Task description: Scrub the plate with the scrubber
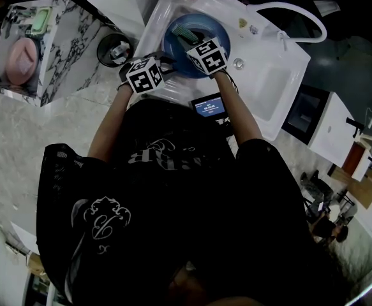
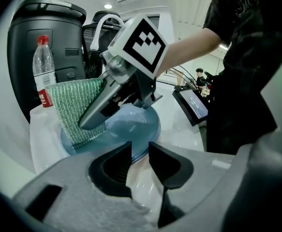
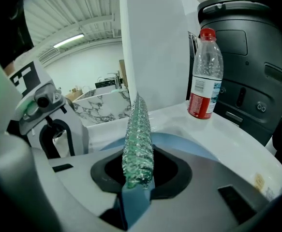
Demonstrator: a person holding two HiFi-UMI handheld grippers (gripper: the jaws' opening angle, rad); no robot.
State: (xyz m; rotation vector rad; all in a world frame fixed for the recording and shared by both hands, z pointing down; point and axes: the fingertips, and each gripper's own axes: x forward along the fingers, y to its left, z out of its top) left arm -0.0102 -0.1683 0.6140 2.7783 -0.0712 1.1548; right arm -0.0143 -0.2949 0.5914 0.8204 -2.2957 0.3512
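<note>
A blue plate [image 1: 175, 41] lies in the white sink [image 1: 268, 85]. My left gripper [image 2: 140, 151] is at the plate's [image 2: 131, 127] near rim, and the rim runs in between the two black pads [image 2: 115, 166], which look shut on it. My right gripper [image 3: 140, 170] is shut on a green mesh scrubber [image 3: 138, 129], seen edge-on over the plate [image 3: 184, 148]. In the left gripper view the scrubber [image 2: 75, 110] hangs flat against the plate's far side, held by the right gripper's fingers [image 2: 99, 110]. Both marker cubes sit over the plate's near edge in the head view.
A water bottle [image 3: 206, 76] with a red cap stands on the sink's back ledge beside a black appliance [image 3: 249, 52]. The faucet [image 1: 297, 14] arcs at the right. A small screen [image 1: 210, 106] sits at the sink's front. A marble counter [image 1: 52, 50] and a dark round container [image 1: 113, 48] stand to the left.
</note>
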